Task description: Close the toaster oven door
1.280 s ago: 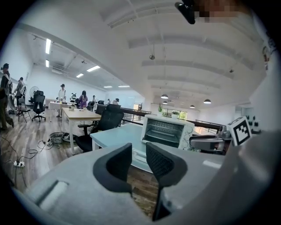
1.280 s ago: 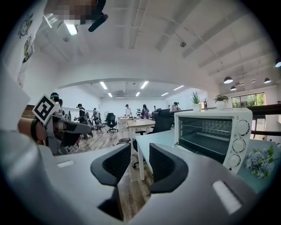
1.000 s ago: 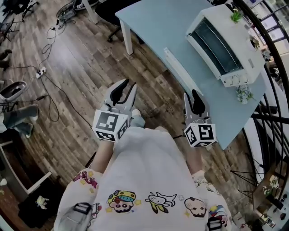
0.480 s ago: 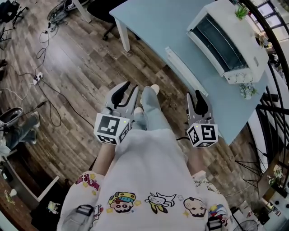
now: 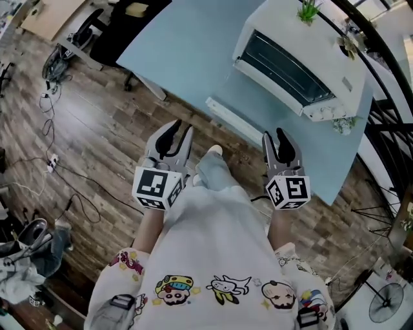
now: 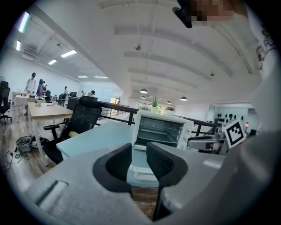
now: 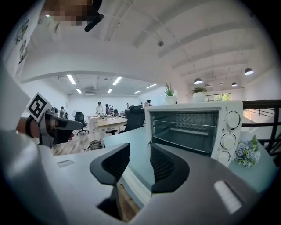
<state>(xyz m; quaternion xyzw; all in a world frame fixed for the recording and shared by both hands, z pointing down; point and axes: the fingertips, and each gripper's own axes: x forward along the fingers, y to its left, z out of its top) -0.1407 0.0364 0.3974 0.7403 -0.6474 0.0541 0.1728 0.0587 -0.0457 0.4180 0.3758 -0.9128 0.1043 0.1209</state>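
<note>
Oven [image 5: 303, 67] sits at the far right of the counter [image 5: 187, 45], cavity facing us. Its door [image 5: 248, 103] is dropped flat, and the white front edge reaches nearly to the counter's near edge. Task not begun: the door is fully open.

Left claw [image 5: 179, 131]: jaws apart, nothing between them. It is held low at waist level, over the floor and short of the counter. In the left gripper view [image 6: 138, 160] the oven shows through the gap, well off. We judge this hand is idle and parked clear of the door's swing.

Right claw [image 5: 275, 136]: jaws spread wide and empty, just short of the counter edge, roughly in line with the door's front edge. The right gripper view [image 7: 139, 165] looks across that edge into the open cavity. Likely reason for the wide spread: no grasp is needed, since a door lying flat can be lifted from beneath its front edge or nudged up with one jaw.

Neither claw touches the door or the oven.

A small plant [image 5: 308, 9] stands on the oven roof and a flower bunch [image 5: 344, 124] lies just beside the knob end. Both are outside the door's arc, so we expect no interference.

Judgement for the next move: bring the right claw under the front edge and swing the door up to the cavity. Risk: a hard push could shove the oven back.
</note>
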